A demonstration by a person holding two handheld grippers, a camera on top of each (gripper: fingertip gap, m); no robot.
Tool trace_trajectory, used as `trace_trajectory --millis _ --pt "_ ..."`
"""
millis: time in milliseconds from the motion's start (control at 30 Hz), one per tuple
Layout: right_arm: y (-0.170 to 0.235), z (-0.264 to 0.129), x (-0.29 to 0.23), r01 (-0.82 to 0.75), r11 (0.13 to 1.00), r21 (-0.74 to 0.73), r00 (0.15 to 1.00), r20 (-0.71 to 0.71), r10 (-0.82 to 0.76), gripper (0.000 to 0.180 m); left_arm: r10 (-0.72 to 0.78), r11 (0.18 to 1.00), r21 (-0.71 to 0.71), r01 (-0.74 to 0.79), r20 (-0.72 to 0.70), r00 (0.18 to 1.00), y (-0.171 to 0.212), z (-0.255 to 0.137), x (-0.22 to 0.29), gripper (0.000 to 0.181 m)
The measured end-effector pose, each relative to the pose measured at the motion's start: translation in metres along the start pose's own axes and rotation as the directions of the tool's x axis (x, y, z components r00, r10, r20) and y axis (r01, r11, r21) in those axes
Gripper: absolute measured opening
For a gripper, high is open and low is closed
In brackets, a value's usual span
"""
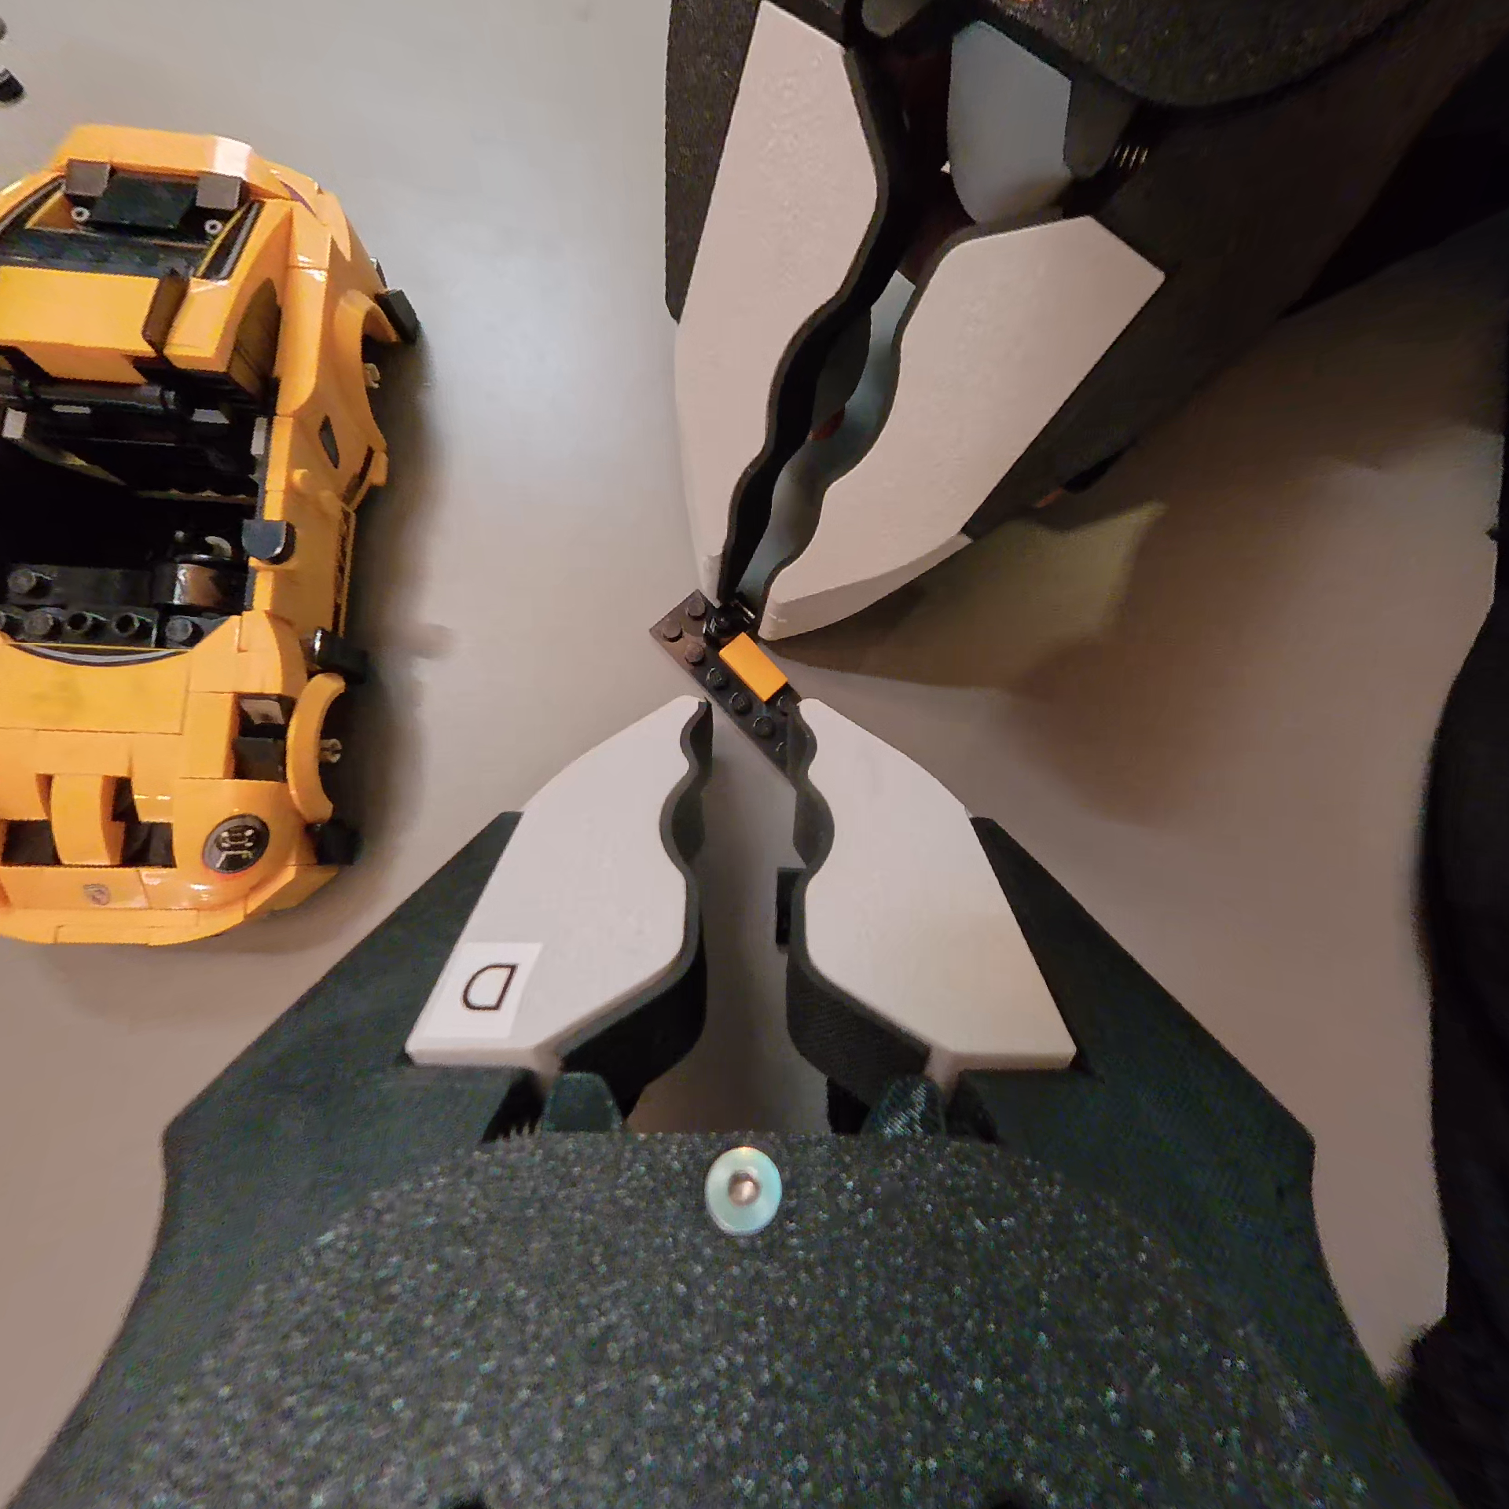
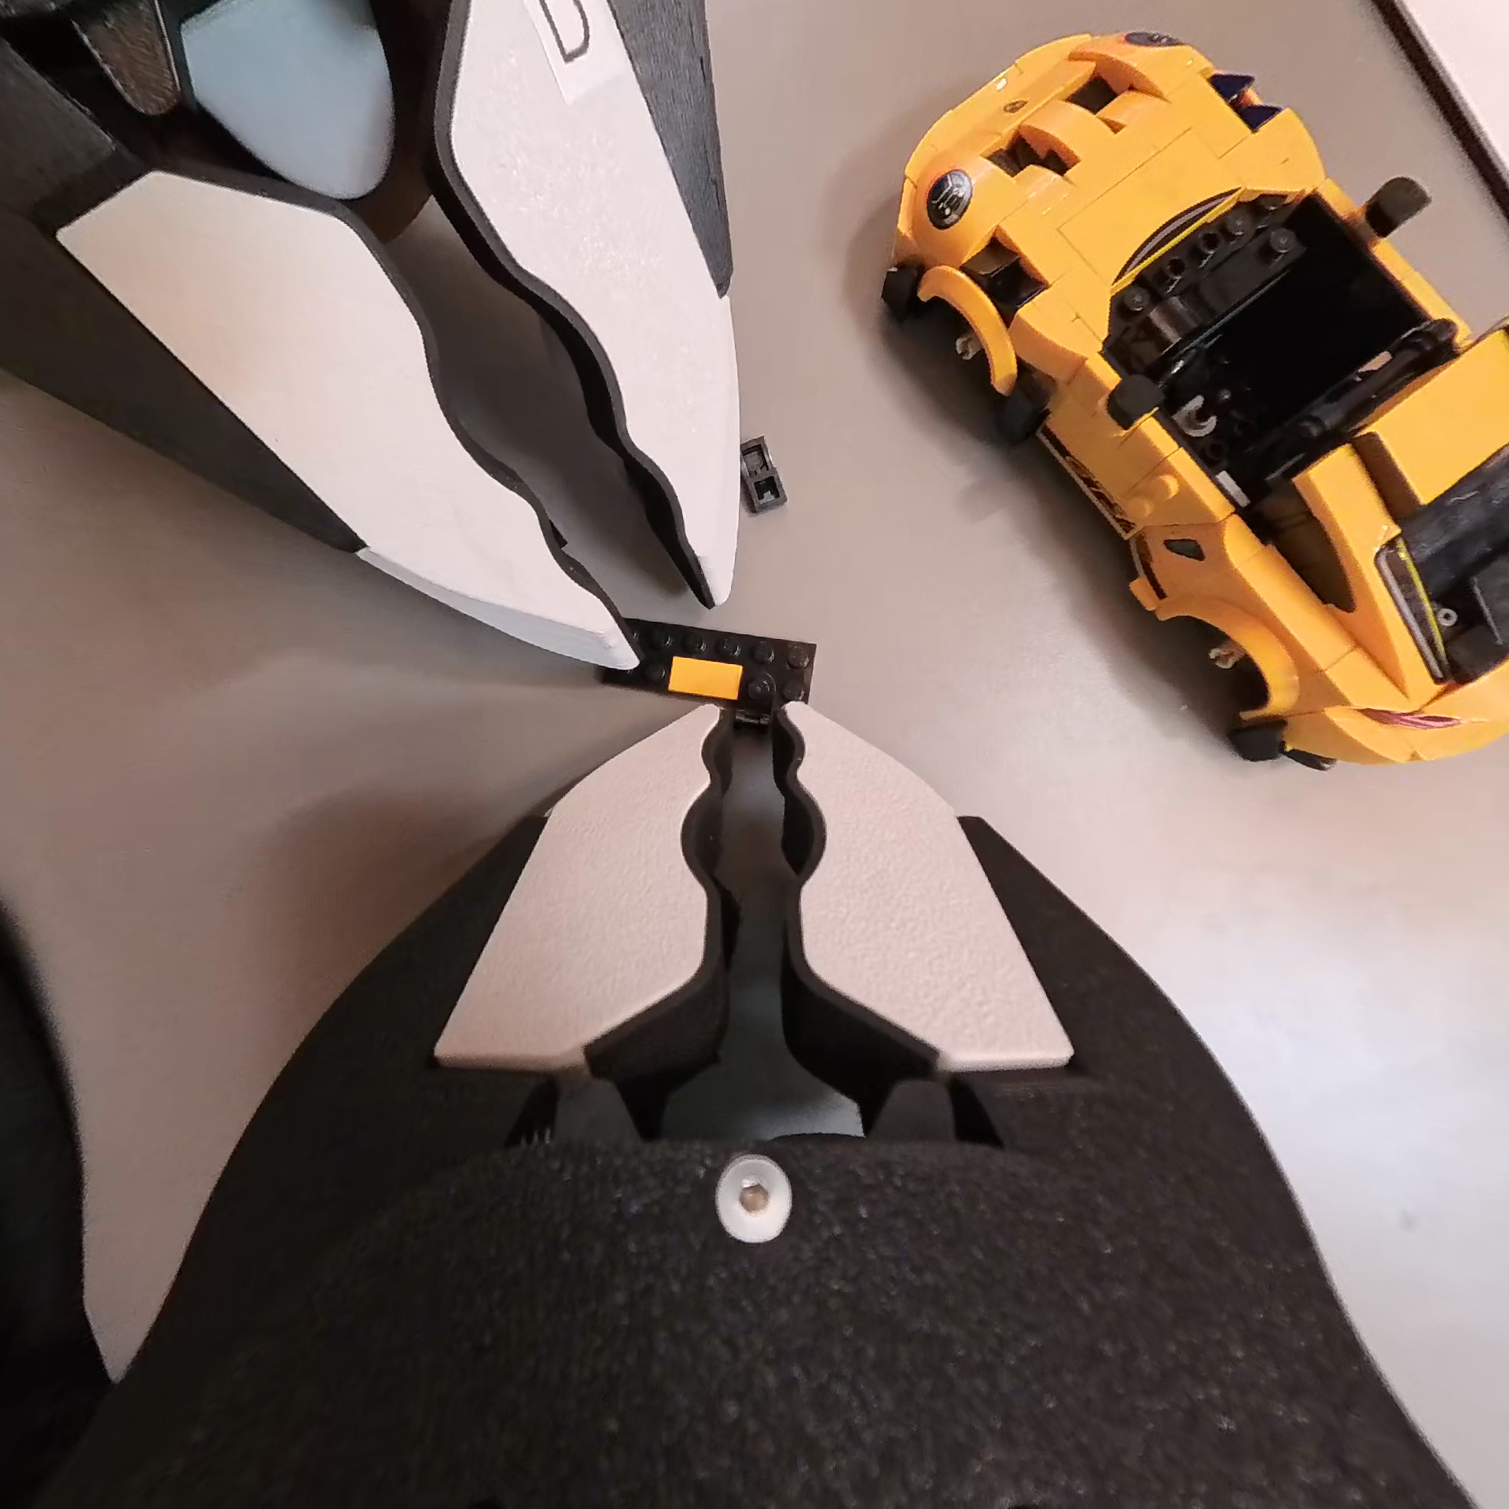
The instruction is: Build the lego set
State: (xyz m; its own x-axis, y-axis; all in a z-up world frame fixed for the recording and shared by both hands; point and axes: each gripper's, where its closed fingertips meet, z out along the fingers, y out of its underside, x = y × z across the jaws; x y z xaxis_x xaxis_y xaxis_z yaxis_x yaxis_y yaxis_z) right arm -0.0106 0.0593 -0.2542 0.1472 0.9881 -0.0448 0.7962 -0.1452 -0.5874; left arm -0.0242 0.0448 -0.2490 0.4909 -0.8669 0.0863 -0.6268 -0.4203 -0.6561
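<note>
The left gripper fills the bottom of the left wrist view, its white fingers parted, with a visible gap; one end of the black studded plate at frame centre touches its right fingertip, and it is not clamped on the plate. A small yellow tile sits on the plate. Entering from the upper right, the right gripper has its tips nearly together on a tiny dark piece at the plate's far end. In the right wrist view that piece sits between the narrowed tips at centre. The yellow lego car, roof open, lies on the grey table at left, well apart. A small dark loose part lies above centre in the right wrist view.
</note>
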Motion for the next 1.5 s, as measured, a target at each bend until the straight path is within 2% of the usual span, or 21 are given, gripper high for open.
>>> trace_trajectory --millis 233,433,800,1033,1500 --pt "-0.006 -0.006 0.002 -0.005 0.999 0.039 1.000 0.014 0.005 0.010 -0.002 1.000 0.002 0.002 0.002 1.000 0.000 0.000 0.000 0.017" --pt "-0.006 -0.005 0.000 -0.006 0.999 0.043 0.999 0.052 0.004 0.010 -0.033 0.999 -0.005 0.033 -0.008 0.999 0.000 0.002 0.003 0.025" --pt "-0.005 0.000 0.001 -0.017 0.999 0.028 0.997 0.074 0.014 0.004 -0.004 1.000 -0.028 0.004 0.001 1.000 0.003 0.007 0.005 0.024" --pt "-0.007 0.001 0.001 0.003 1.000 -0.014 0.994 0.110 -0.001 0.004 0.014 1.000 -0.024 -0.014 0.009 1.000 0.003 0.007 0.004 0.024" --pt "-0.008 0.003 0.001 0.077 0.979 -0.187 0.985 0.167 -0.045 0.005 0.024 0.999 -0.024 -0.024 0.011 1.000 0.003 0.007 0.003 0.024"
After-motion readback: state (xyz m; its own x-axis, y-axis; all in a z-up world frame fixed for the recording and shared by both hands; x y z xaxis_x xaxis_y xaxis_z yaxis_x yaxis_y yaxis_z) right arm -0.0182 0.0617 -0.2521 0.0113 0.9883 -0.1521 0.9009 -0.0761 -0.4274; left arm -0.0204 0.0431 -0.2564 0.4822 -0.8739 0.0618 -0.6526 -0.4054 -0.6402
